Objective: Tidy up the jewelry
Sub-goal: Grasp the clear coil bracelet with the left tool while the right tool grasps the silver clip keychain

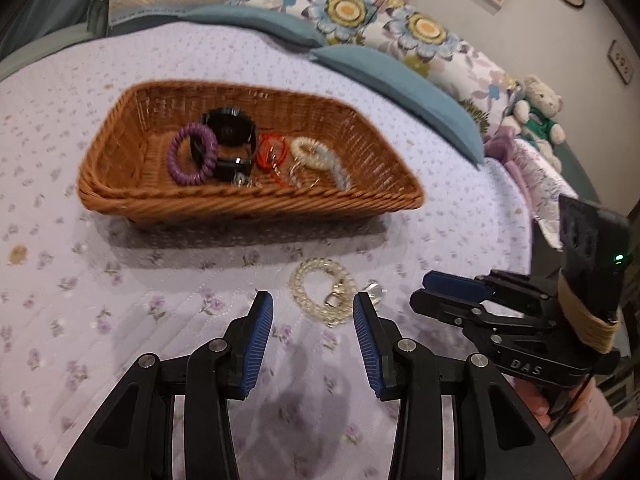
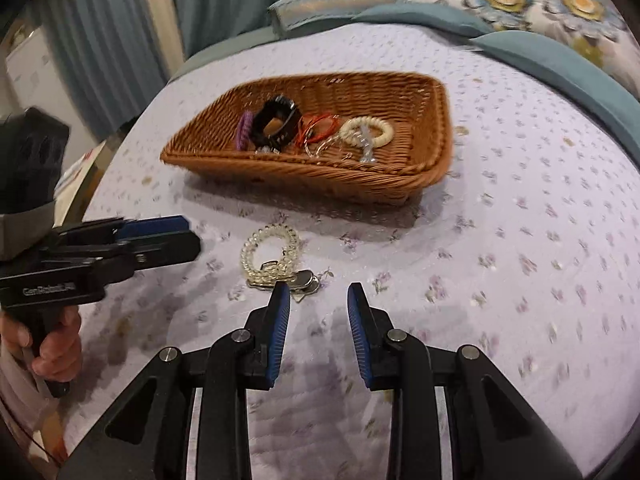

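Observation:
A clear coil bracelet [image 1: 322, 294] with a metal clasp lies on the lilac bedspread in front of a wicker basket [image 1: 120, 168]. It also shows in the right wrist view [image 2: 270, 254], before the basket [image 2: 436, 128]. The basket holds a purple coil bracelet [image 1: 193, 154], a black watch [image 1: 230, 136], a red cord [image 1: 272, 152] and a cream coil bracelet [image 1: 314, 152]. My left gripper [image 1: 314, 312] is open and empty, just short of the clear bracelet. My right gripper [image 2: 318, 300] is open and empty, to the bracelet's right.
Teal and floral pillows [image 1: 360, 16] line the far side of the bed. A teddy bear [image 1: 538, 110] sits at the right. Curtains [image 2: 120, 20] hang beyond the bed's left edge. The bedspread [image 2: 520, 240] stretches to the right of the basket.

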Available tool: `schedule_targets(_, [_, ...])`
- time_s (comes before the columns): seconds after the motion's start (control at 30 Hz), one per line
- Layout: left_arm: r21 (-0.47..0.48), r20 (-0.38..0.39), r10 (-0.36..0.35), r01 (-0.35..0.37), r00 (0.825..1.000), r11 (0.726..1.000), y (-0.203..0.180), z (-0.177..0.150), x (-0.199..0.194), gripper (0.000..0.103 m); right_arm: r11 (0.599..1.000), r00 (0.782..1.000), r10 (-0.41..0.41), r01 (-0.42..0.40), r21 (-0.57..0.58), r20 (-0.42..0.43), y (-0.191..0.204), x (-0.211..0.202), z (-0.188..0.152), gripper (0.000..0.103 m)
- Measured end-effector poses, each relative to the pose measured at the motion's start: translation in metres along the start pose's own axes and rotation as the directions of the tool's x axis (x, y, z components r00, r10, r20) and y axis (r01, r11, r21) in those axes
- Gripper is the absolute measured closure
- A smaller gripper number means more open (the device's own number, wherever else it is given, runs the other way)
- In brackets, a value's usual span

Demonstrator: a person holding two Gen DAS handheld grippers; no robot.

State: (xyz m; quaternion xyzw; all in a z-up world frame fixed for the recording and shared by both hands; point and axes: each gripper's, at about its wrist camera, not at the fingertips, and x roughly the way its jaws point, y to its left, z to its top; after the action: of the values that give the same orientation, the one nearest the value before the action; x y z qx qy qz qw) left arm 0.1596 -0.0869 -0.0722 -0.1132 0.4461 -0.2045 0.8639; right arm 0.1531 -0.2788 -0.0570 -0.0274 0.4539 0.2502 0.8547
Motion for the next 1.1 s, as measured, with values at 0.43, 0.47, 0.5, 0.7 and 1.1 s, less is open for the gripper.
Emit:
schedule_targets(0.43, [-0.004, -0.072, 0.077, -0.078, 0.994, 0.997, 0.000, 0.013, 0.056, 0.060, 0.962, 0.990, 0.099, -0.122, -0.243, -0.105, 0.002, 0.033, 0.016, 0.071])
schedule_targets(0.47, [0.000, -0.073, 0.084, -0.085, 0.994, 0.996, -0.001, 0.014, 0.058, 0.061, 0.960, 0.989, 0.100, -0.125, -0.251, -0.109, 0.002, 0.035, 0.016, 0.071])
schedule_targets(0.5, [0.008, -0.074, 0.095, -0.094, 0.993, 0.996, -0.003, 0.015, 0.060, 0.061, 0.956, 0.987, 0.109, -0.136, -0.259, -0.119, 0.003, 0.037, 0.017, 0.071])
schedule_targets(0.7, [0.038, -0.075, 0.141, -0.139, 0.987, 0.990, -0.011, 0.018, 0.067, 0.073, 0.940, 0.983, 0.125, -0.161, -0.302, -0.134, 0.009, 0.040, 0.015, 0.071])
schedule_targets(1.1, [-0.001, -0.072, 0.158, -0.158, 0.985, 0.987, 0.003, 0.006, 0.047, 0.093, 0.927, 0.983, 0.120, -0.162, -0.338, -0.143, 0.018, 0.031, 0.001, 0.077])
